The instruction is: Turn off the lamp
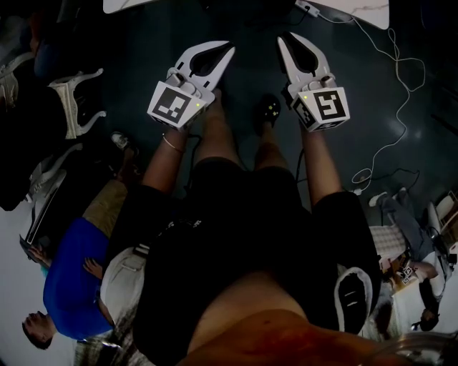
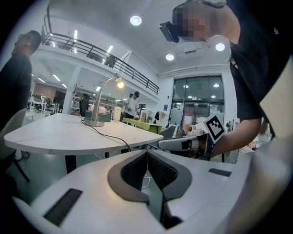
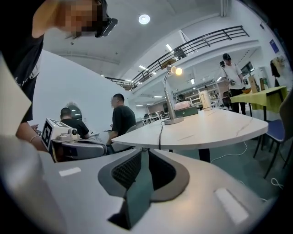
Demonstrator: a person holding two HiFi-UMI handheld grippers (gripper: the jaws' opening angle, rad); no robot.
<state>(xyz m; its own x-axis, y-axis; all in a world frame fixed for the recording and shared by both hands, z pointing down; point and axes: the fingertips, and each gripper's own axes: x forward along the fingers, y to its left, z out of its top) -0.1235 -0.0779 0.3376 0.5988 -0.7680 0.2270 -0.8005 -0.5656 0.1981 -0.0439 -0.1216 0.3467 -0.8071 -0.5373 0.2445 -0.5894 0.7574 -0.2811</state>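
The person's black shirt [image 1: 236, 236] fills the bottom of the head view. Beyond it, the left gripper [image 1: 230, 48] and the right gripper [image 1: 282, 38] hang over the dark floor [image 1: 143, 28], short of the white table [image 1: 358, 11]. No lamp shows here.

In the left gripper view, the left gripper [image 2: 147, 153] is closed tip to tip with nothing in it. The lamp [image 2: 98, 107] stands far back on the table, lit and well apart from the gripper. Its post rises upright from a round base, then bends over so the glowing head points right and down. A cord [image 2: 107, 135] trails from the base toward the near edge.

In the right gripper view, the right gripper [image 3: 143, 151] is a crack apart and empty, and the lamp stands upright, well off. I cannot make out the switch, so I judge it best to find that first, then press it with one closed tip while the other steadies the base.
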